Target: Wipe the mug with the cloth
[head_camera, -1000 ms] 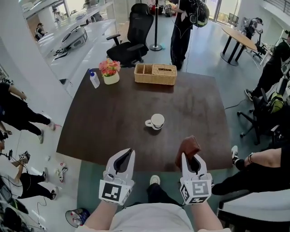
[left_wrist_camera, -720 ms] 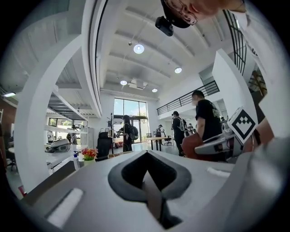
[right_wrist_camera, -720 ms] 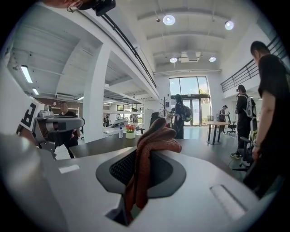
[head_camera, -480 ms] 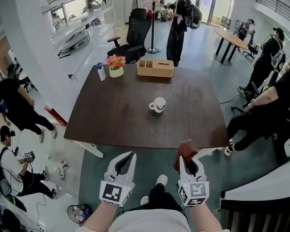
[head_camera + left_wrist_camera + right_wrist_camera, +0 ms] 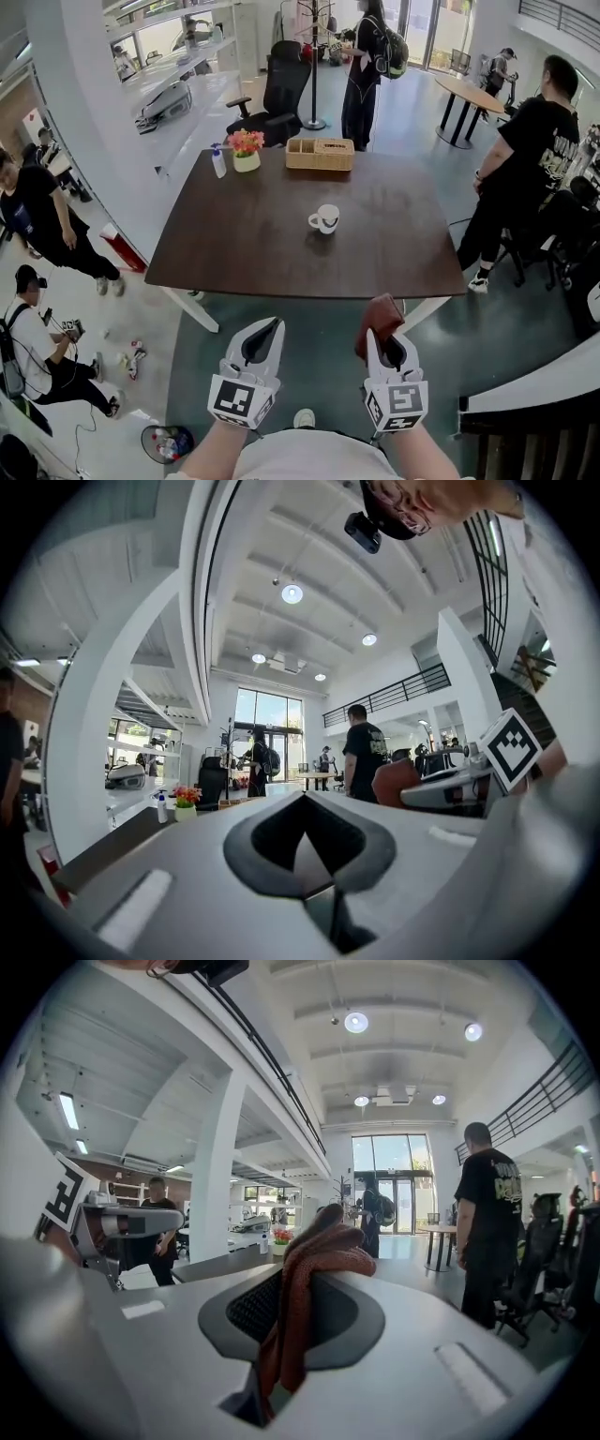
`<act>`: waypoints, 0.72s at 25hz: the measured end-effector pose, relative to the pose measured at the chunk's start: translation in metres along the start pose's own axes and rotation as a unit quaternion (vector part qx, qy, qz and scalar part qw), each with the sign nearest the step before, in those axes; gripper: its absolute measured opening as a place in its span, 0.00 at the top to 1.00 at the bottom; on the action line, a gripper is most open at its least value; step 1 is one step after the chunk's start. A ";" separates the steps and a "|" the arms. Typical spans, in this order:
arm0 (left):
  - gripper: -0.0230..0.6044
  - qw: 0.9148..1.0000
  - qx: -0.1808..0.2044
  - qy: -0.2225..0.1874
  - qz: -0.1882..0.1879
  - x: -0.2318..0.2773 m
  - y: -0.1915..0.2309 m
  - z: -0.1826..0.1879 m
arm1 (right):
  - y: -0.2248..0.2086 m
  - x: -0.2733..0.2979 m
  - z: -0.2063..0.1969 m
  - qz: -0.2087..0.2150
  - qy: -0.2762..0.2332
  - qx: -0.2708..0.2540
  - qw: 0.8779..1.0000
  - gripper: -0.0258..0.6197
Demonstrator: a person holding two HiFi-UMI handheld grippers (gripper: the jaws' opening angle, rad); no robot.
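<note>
A white mug (image 5: pixel 325 219) stands upright near the middle of the dark brown table (image 5: pixel 234 253), its handle to the left. Both grippers are held off the table, well short of its near edge. My right gripper (image 5: pixel 386 339) is shut on a reddish-brown cloth (image 5: pixel 379 319), which bunches up above the jaws; the cloth (image 5: pixel 309 1283) fills the middle of the right gripper view. My left gripper (image 5: pixel 264 336) is shut with nothing between its jaws. The mug does not show in either gripper view.
At the table's far edge stand a wicker basket (image 5: pixel 320 154), a pot of flowers (image 5: pixel 247 150) and a small bottle (image 5: pixel 218 161). A black office chair (image 5: pixel 277 98) sits behind the table. Several people stand around, one in black (image 5: pixel 517 173) to the table's right.
The view has drawn back from the table: the table and mug look smaller and farther. Both grippers keep their pose low in the picture, the right still holding the cloth.
</note>
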State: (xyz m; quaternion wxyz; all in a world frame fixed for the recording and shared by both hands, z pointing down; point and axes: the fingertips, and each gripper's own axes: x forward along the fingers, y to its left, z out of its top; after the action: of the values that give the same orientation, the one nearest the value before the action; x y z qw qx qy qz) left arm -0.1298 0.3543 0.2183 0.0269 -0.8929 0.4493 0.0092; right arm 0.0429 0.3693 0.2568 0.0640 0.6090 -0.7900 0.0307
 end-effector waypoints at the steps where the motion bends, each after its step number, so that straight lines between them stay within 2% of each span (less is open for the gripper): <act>1: 0.96 1.000 -0.001 0.001 0.000 -0.005 -0.006 0.002 | 0.001 -0.007 0.001 0.001 -0.003 -0.005 1.000 0.83; 11: 0.96 1.000 0.009 0.009 0.008 -0.045 -0.071 0.005 | 0.007 -0.073 0.001 0.022 -0.013 -0.030 0.999 0.83; 18: 0.96 0.999 0.031 0.005 0.000 -0.059 -0.093 0.010 | 0.008 -0.099 0.004 0.024 -0.022 -0.024 0.999 0.84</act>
State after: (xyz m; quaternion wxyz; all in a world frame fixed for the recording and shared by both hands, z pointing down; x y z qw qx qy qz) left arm -0.0900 0.4572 0.2142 0.0524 -0.8915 0.4498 -0.0096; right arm 0.0594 0.4661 0.2398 0.0605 0.5886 -0.8062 0.0005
